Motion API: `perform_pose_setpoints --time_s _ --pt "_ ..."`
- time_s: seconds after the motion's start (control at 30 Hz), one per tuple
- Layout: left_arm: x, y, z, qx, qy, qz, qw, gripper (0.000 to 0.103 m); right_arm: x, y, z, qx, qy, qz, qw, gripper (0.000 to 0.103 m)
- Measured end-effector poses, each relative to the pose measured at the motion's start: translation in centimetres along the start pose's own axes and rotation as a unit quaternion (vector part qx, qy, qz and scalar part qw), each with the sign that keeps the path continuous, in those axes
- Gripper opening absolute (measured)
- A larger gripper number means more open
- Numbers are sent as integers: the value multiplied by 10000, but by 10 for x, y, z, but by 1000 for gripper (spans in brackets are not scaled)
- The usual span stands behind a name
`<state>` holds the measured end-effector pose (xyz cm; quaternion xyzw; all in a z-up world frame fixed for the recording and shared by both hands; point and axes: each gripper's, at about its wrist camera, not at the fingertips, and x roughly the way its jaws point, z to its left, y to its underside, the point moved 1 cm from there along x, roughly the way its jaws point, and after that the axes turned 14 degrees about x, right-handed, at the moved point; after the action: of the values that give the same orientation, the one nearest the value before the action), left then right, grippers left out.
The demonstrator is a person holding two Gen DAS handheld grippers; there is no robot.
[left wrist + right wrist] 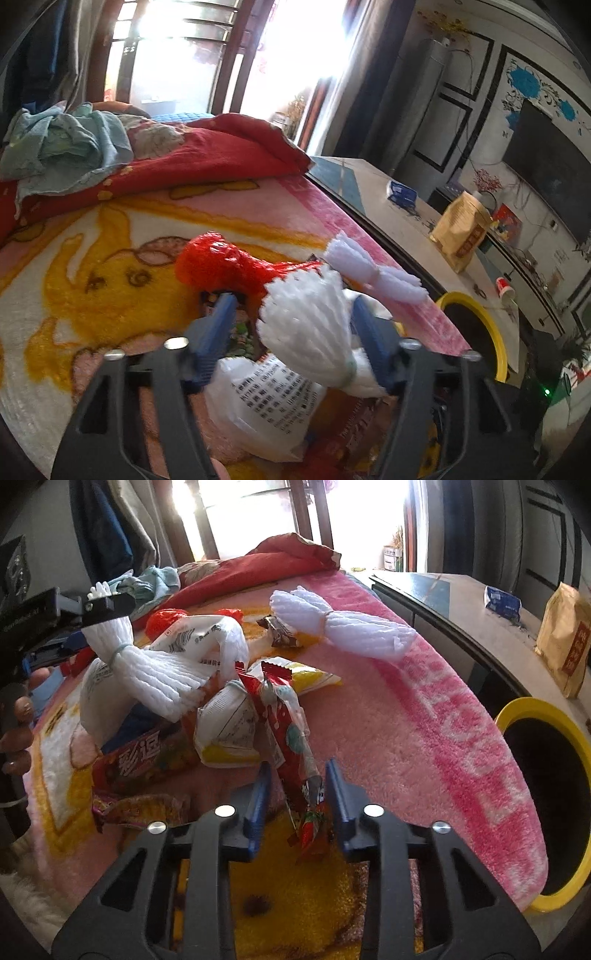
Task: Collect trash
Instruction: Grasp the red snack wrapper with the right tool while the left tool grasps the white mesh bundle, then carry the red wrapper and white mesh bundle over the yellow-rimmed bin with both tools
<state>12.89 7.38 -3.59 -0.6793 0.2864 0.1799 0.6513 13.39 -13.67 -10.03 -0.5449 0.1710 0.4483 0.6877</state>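
Note:
Trash lies heaped on a pink and yellow blanket (424, 716). My left gripper (295, 301) is open around a white foam net bundle (306, 332); the bundle touches the right finger, and a gap shows at the left finger. The right wrist view shows that left gripper (107, 605) over the same bundle (155, 679). My right gripper (298, 764) straddles a long red snack wrapper (295, 746) with narrow jaws, a sliver of blanket showing beside the left finger. Nearby lie a second white foam net (340, 624), a red foam net (214, 258) and a white plastic bag (269, 398).
A yellow-rimmed black bin (532, 701) stands at the blanket's right edge, also seen as the bin (458, 295). Beyond it a table (369, 184) holds a brown paper bag (461, 229), a blue packet (400, 192) and a red cup (504, 288). A red quilt (221, 147) is bunched at the back.

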Motion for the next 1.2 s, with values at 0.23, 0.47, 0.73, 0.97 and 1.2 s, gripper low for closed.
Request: perform_pose_setpoints --time_s 0.23,0.47,0.73,0.97,1.2 --pt "-15 -5 -14 187 115 -202 9996 23 -11 -7 -5 167 -131 -105 9997 11" --pt "-29 -18 -33 331 324 -458 9979 20 -28 -17 -10 238 -150 -366 9989 11" --pt "-27 -26 -67 602 541 -541 9953 20 -50 -27 -33 482 99 -675 9965 11" --pt "-17 -34 -101 769 755 -583 9925 20 -70 -31 -69 858 430 -901 9913 11" --pt "-6 -37 -137 964 980 -584 9888 20 -86 -36 -100 1156 740 -1145 9839 11"
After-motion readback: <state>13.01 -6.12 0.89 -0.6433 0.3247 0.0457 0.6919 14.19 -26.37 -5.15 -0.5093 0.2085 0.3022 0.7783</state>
